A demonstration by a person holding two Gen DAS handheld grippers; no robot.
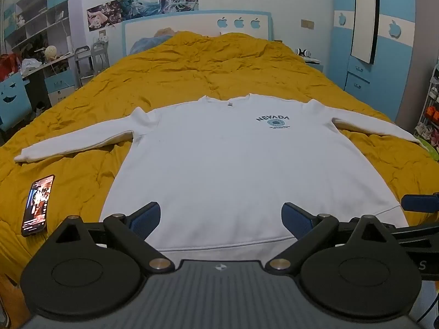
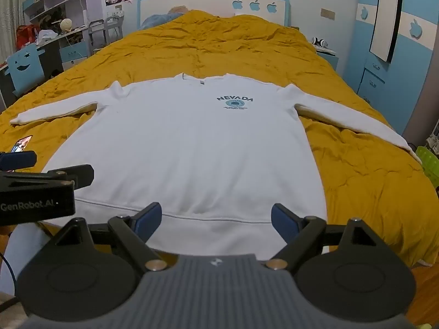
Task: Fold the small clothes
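Observation:
A white long-sleeved sweatshirt [image 1: 219,164] with a blue "NEVADA" print lies flat, front up, on the yellow quilt, both sleeves spread out to the sides. It also shows in the right wrist view [image 2: 186,150]. My left gripper [image 1: 221,219] is open and empty, just above the sweatshirt's bottom hem. My right gripper [image 2: 216,220] is open and empty, above the hem further to the right. The left gripper's body [image 2: 35,192] shows at the left of the right wrist view.
A phone [image 1: 38,205] with a lit screen lies on the yellow quilt [image 1: 192,65] left of the sweatshirt. The bed's headboard [image 1: 197,24] is at the back. A desk and shelves [image 1: 41,41] stand to the left, blue wardrobes [image 1: 384,54] to the right.

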